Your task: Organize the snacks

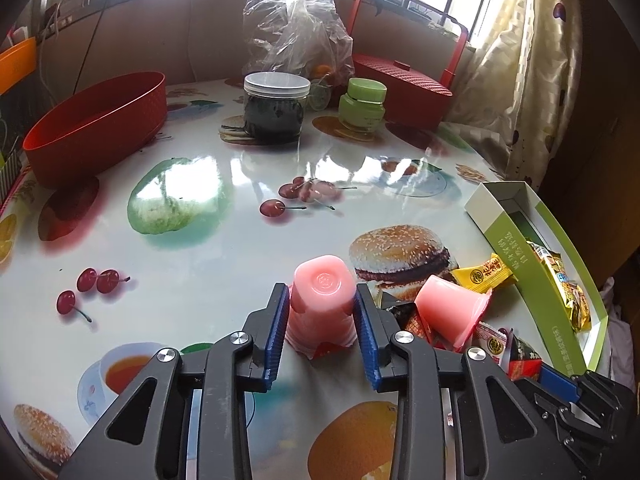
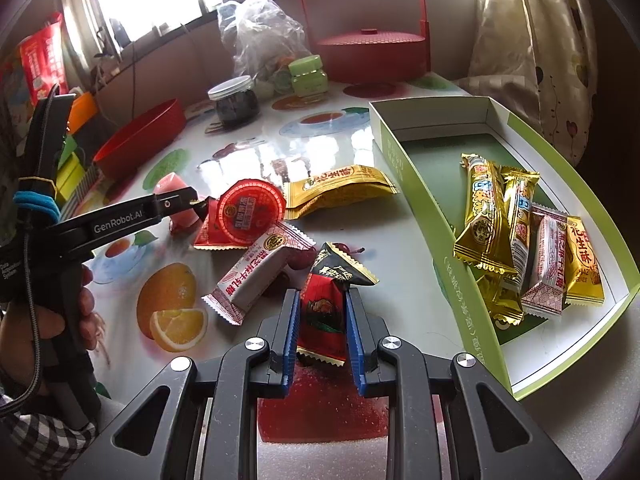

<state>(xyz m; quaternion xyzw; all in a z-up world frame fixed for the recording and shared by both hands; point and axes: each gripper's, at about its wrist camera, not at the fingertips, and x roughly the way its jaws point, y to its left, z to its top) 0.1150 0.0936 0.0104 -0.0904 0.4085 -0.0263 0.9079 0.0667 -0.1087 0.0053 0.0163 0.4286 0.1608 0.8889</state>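
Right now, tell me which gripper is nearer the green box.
Right. The right gripper, shut on a red-and-black candy, sits just beside the green box. The left gripper grips an upturned pink jelly cup farther off, across the loose snack pile.

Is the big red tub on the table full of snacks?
No, the red tub shows only its bare red inside in the left wrist view, and the wrapped snacks sit in the green box instead.
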